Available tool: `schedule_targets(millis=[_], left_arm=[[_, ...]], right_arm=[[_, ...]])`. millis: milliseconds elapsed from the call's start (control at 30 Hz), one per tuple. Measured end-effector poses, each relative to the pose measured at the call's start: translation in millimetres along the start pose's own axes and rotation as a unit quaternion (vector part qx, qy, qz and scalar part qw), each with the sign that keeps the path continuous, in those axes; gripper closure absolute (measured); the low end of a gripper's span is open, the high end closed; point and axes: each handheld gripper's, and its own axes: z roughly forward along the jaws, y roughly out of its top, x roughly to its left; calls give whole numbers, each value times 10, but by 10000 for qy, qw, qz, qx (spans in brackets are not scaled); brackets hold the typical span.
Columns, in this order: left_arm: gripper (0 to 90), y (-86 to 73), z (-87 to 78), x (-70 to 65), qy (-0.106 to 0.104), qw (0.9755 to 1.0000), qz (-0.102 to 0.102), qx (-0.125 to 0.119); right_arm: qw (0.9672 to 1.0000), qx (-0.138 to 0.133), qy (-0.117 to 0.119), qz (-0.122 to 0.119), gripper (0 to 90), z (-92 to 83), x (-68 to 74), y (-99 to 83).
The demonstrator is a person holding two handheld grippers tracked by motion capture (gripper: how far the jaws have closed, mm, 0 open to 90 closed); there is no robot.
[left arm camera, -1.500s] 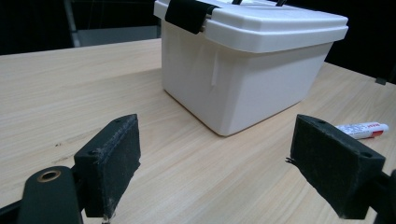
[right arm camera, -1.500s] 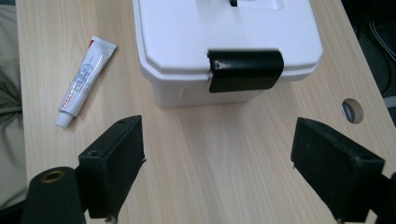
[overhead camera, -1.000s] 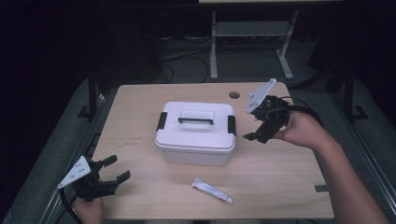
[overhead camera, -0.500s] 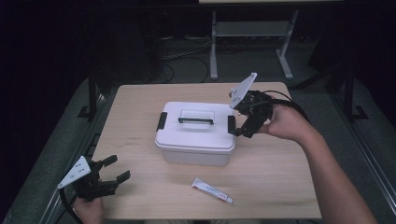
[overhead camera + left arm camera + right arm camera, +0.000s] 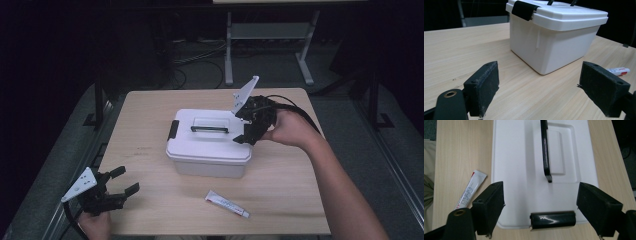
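A white lidded box (image 5: 207, 145) with a black carry handle (image 5: 209, 129) stands mid-table. My right gripper (image 5: 240, 131) hovers at the box's right end, open. In the right gripper view its jaws have just been closing a little; they (image 5: 541, 200) straddle the black end latch (image 5: 552, 220) without touching it, and the handle (image 5: 545, 150) lies ahead. A small white tube (image 5: 227, 204) lies in front of the box. At the table's front left corner my left gripper (image 5: 127, 180) rests open and empty, facing the box (image 5: 554, 42) and its other latch (image 5: 524, 10).
The wooden table (image 5: 150, 115) has dark floor all round it. A grey metal stand (image 5: 265, 35) and loose cables sit beyond the far edge. The tube (image 5: 470, 190) lies near the person's side edge, also seen as the tube (image 5: 619, 71) beside the left jaws.
The right hand has carried its gripper leftward from the table's back right to the right end of the box. The left gripper has stayed put.
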Motion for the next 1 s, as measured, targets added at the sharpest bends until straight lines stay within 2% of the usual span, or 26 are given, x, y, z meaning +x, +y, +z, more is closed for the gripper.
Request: schedule_targets(millis=[233, 600, 1000], left_arm=[[157, 2, -10, -1, 13, 10000, -30, -43], [157, 5, -15, 7, 12, 9999, -41, -99], [157, 5, -16, 11, 0, 9999, -35, -96]], right_arm=[[10000, -59, 57, 37, 223, 86, -22, 117], [9999, 69, 105, -18, 264, 212, -56, 307], [9996, 190, 207, -25, 349, 369, -117, 437]])
